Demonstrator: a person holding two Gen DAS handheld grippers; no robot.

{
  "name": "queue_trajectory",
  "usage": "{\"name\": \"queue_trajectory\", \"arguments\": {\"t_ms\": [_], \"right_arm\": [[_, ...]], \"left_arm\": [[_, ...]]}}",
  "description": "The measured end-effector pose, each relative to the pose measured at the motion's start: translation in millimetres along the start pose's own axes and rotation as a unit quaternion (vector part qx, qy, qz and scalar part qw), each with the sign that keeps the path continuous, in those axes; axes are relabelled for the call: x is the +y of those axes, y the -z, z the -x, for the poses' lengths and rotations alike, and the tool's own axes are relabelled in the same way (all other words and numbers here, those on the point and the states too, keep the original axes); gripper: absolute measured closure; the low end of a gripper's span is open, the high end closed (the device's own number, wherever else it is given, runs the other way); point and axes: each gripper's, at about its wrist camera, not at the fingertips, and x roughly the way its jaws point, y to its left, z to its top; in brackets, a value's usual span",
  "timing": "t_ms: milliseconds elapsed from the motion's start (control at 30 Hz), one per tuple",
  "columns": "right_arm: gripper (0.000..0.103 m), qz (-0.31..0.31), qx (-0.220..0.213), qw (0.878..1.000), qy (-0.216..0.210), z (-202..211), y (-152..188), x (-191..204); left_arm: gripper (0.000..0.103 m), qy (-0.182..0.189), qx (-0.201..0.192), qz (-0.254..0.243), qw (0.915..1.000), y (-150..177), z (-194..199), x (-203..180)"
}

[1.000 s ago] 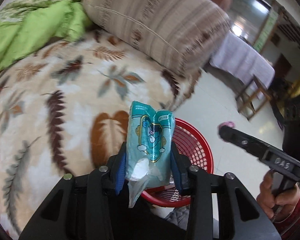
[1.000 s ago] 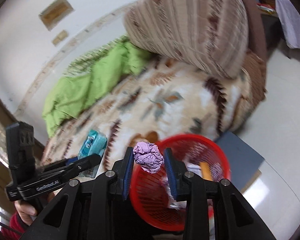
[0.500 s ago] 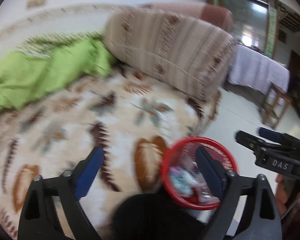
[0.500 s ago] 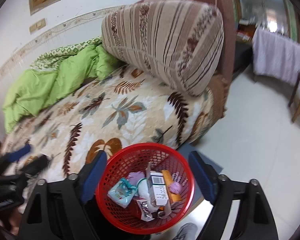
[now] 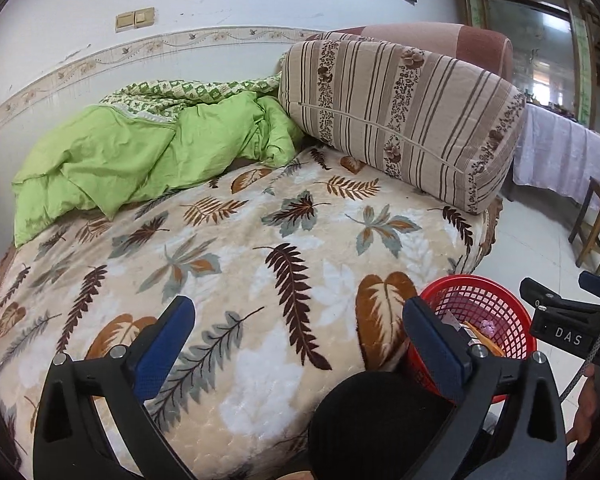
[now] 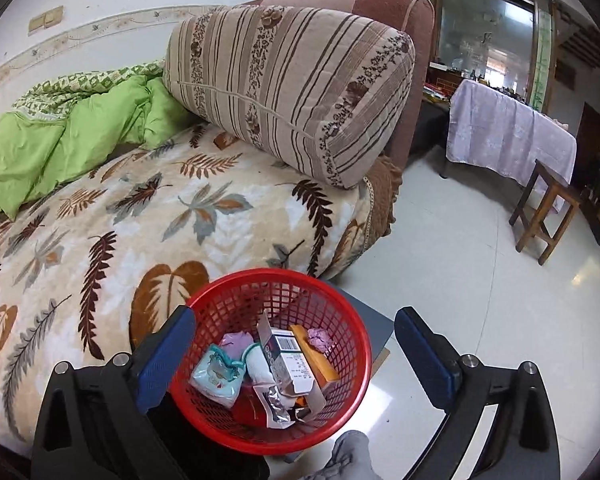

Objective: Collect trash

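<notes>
Since a second ago both loads have left the jaws: the teal wrapper (image 6: pixel 219 374) that the left hand-held gripper (image 5: pixel 300 344) clamped and the crumpled purple paper ball (image 6: pixel 319 338) that the right hand-held gripper (image 6: pixel 296 354) clamped now lie in the red basket (image 6: pixel 204 400). Both sets of jaws have just been opening and stand wide apart with nothing between them. In the right wrist view the basket sits on the floor just beside the bed's near edge, directly beyond the blue pads, and it also holds a small white and dark carton (image 6: pixel 290 360), an orange packet (image 6: pixel 320 368), a silver foil scrap (image 6: pixel 278 404) and a pale purple piece (image 6: pixel 236 340). A grey sock (image 6: pixel 348 456) of the person shows at the bottom edge below the basket. In the left wrist view the basket (image 5: pixel 496 304) lies to the right of the jaws, and the right hand-held gripper (image 5: pixel 560 308) juts in from the right edge. Beyond the jaws spreads the leaf-patterned blanket (image 5: pixel 260 248) over the bed. Farther back a rumpled green quilt (image 5: pixel 140 160) lies against the wall, next to a large striped cushion (image 5: pixel 400 120) leaning on a brown headboard (image 6: pixel 388 12). Across the tiled floor stand a wooden stool (image 6: pixel 548 212) and a bench draped in a pale purple cloth (image 6: pixel 508 136).
</notes>
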Motion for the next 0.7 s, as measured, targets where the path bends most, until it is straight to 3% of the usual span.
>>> {"name": "queue_trajectory", "arguments": {"t_ms": [200, 700], "right_arm": [[0.003, 0.0, 0.0, 1.0, 0.01, 0.1, 2.8, 0.7], [0.003, 0.011, 0.001, 1.0, 0.006, 0.7, 4.1, 8.3]], "left_arm": [[0.0, 0.0, 0.008, 0.003, 1.0, 3.3, -5.5, 2.3], [0.0, -0.045, -0.003, 0.001, 0.999, 5.7, -3.6, 5.0]]}}
